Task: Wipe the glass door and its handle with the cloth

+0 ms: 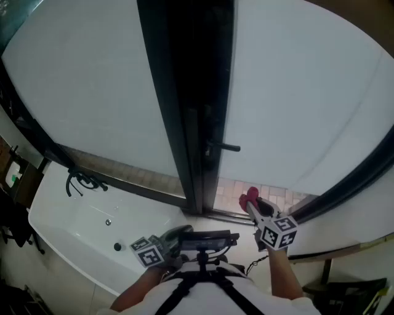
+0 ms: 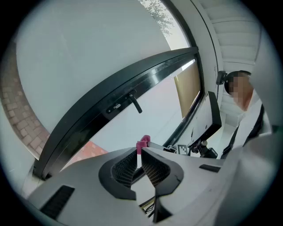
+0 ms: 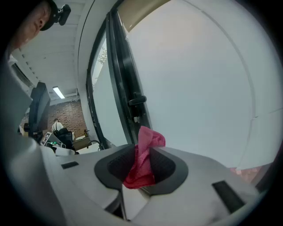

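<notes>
1. A white basin (image 1: 74, 227) lies to the left of your left claw (image 1: 180, 232). It has a black tap (image 1: 83, 181) at its far rim and two small holes in its floor.
2. Reddish brick paving (image 1: 283, 195) shows just beyond your right claw (image 1: 253, 207).
3. Far off to the left of your right claw are a brick wall (image 3: 70, 115), a ceiling strip light (image 3: 58, 92) and a person (image 3: 56, 127).
4. Tree foliage (image 2: 157, 13) shows high above your left claw.

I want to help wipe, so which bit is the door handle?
Find the big pale glass door, then the dark frame running down its middle. Low on that frame, the handle is the short black lever poking sideways over the right pane, the only part sticking out.
</notes>
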A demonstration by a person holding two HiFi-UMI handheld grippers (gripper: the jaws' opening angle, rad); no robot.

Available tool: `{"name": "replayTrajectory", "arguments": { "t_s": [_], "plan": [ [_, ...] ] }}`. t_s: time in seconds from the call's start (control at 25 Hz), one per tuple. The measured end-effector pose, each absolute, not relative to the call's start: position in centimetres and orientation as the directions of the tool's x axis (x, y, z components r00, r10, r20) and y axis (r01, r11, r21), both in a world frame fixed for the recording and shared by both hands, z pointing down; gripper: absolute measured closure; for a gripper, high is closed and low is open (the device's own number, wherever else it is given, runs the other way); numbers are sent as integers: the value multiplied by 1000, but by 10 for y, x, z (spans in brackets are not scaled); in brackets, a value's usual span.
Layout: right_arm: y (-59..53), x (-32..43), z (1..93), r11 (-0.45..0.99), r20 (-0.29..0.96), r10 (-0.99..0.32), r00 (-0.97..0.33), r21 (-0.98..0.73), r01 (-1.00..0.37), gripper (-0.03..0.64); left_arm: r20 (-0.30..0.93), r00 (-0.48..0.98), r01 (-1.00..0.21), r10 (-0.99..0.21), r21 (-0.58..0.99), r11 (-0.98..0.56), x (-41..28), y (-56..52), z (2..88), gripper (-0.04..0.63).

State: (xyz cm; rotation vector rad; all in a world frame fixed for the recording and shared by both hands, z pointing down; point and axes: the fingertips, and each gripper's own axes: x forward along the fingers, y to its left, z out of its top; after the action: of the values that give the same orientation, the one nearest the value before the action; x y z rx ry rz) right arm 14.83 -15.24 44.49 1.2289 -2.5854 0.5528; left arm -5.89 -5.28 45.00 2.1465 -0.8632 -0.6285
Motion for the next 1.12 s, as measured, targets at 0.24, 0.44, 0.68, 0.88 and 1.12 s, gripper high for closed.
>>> {"name": "replayTrajectory", "arguments": {
  "t_s": [0.24,0.44,0.68,0.88,1.12],
  "plan": [
    [-168,142,445,589,340,-696,-632,-232,-774,508,-178,641,-387,-747,765,-514,-64,-69,447,583],
    [-166,144,453,576,354,-696,-625,-244,-780,508,-177,653,-375,-736,768,-518,-60,-69,449,583],
    [-164,145,465,560,369,-691,-622,-270,-783,508,-151,669,-372,-728,780,-503,-55,-72,458,594],
    [-160,145,473,549,384,-687,-617,-281,-787,507,-115,672,-380,-731,795,-473,-57,-76,466,594],
    [-159,147,488,524,426,-672,-606,-305,-795,507,-87,651,-424,-754,782,-456,-66,-80,475,594]
  ]
}}
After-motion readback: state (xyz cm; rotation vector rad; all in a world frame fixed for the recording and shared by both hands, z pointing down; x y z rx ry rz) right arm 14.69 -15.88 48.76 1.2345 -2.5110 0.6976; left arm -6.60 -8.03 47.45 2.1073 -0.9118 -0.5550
